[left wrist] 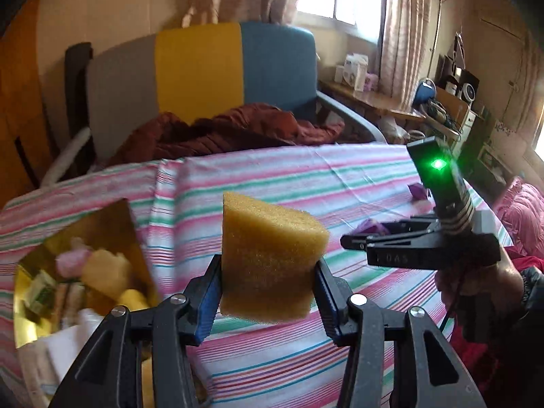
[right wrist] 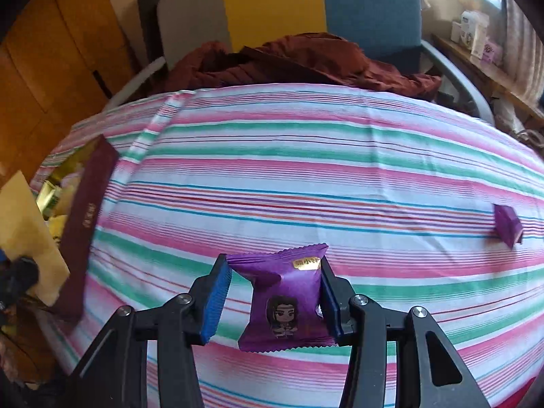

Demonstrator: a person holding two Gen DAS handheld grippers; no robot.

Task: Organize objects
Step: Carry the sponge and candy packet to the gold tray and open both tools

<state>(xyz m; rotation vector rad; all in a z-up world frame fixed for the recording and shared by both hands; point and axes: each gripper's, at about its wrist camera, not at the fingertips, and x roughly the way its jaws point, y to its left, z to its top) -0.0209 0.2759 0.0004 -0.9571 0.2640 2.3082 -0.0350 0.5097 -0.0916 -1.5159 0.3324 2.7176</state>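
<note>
A yellow foam sponge (left wrist: 272, 238), wedge shaped, stands upright between the blue pads of my left gripper (left wrist: 268, 263), which is shut on it above the striped cloth. My right gripper (right wrist: 273, 261) is shut on a purple snack packet (right wrist: 285, 302) with a cartoon figure, its pads pressing the packet's sides. The left wrist view also shows the right gripper (left wrist: 345, 241) from the side, held by a hand at the right, with a green light on its top. A second purple packet (right wrist: 506, 224) lies on the cloth far to the right.
A box with a gold lining (left wrist: 30, 312) and maroon outer wall (right wrist: 85, 224) sits at the table's left, holding several soft and wrapped items. The striped tablecloth (right wrist: 306, 170) covers the table. Behind it stand a grey, yellow and blue chair (left wrist: 197, 68) and a dark red jacket (left wrist: 231, 129).
</note>
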